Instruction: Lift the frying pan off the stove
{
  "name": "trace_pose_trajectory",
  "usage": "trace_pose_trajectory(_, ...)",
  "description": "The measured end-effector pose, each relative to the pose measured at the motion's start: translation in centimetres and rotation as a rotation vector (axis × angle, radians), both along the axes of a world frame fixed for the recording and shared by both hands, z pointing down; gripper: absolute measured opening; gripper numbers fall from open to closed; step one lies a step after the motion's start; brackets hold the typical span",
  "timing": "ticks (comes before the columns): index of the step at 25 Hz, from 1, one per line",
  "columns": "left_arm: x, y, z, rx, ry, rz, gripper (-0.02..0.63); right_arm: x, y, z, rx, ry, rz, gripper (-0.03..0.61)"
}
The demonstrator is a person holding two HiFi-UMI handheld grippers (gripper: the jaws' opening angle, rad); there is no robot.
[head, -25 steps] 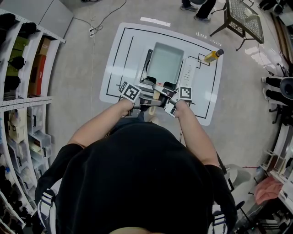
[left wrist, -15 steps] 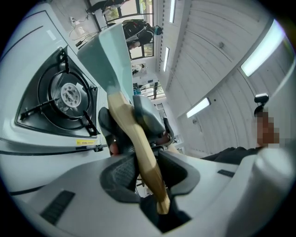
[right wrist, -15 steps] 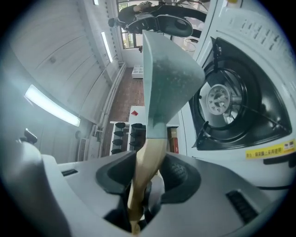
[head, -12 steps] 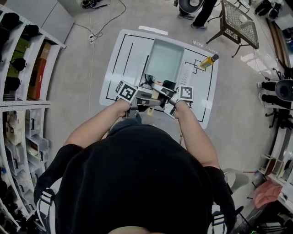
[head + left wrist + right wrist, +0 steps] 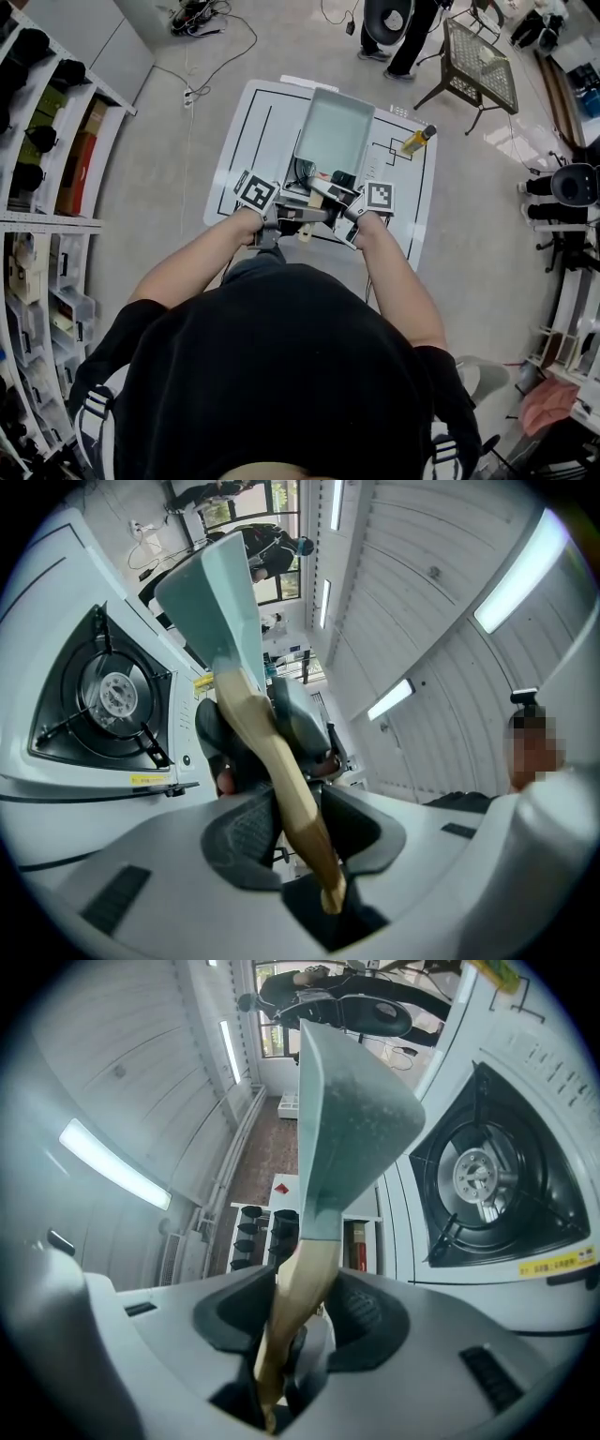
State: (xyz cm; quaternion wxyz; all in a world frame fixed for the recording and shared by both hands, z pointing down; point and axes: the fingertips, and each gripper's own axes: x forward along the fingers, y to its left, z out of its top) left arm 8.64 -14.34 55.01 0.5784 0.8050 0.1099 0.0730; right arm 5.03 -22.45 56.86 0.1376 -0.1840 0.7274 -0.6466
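Since the earlier frames, both hand-held grippers and the frying pan [image 5: 335, 134] have risen together; the pan now hangs clear of the stove [image 5: 108, 700], whose burner lies bare in both gripper views.

Left hand-held gripper [image 5: 300, 822] – jaws clamped on the pan's wooden handle [image 5: 281, 761], whose end runs back between the pads. Right hand-held gripper [image 5: 302, 1312] – jaws likewise clamped on the same handle, from the opposite side. The pale green rectangular pan extends away from the person, held in the air over the middle of the white surface [image 5: 253, 141], and in the head view it covers most of the stove. A yellow bottle [image 5: 415, 140] lies near the surface's far right corner, well apart from the pan.
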Motion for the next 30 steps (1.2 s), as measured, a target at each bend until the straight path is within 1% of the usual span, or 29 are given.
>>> trace_pose_trajectory(3,0.1,0.2,-0.9,0.017,0.006,0.002,0.13,0.2,0.1,-1.0,0.029,0.013,-0.002,0.167)
trace_pose_trajectory(7,0.4,0.5,-2.2,0.033,0.02,0.003,0.13,0.4,0.4,-2.6,0.04,0.01,-0.004,0.169)
trace_pose_trajectory(15,0.2,2.0,-4.0,0.022,0.049,-0.002,0.133,0.2,1.8,-4.0,0.06,0.005,-0.008,0.172)
trace_pose_trajectory(19,0.2,2.4,-4.1,0.059,0.032,-0.009,0.133,0.1,2.4,-4.7,0.068,0.006,-0.017,0.172)
trace_pose_trajectory(25,0.1,3.0,-4.9,0.065,0.043,-0.02,0.135,0.1,3.0,-5.4,0.088,0.003,-0.024,0.173)
trace_pose_trajectory(27,0.1,3.3,-5.1,0.062,0.048,-0.02,0.135,-0.1,3.3,-5.6,0.083,0.0,-0.029,0.175)
trace_pose_trajectory(30,0.3,4.0,-5.5,0.031,0.071,-0.015,0.135,-0.1,3.9,-5.7,0.075,0.005,-0.037,0.175)
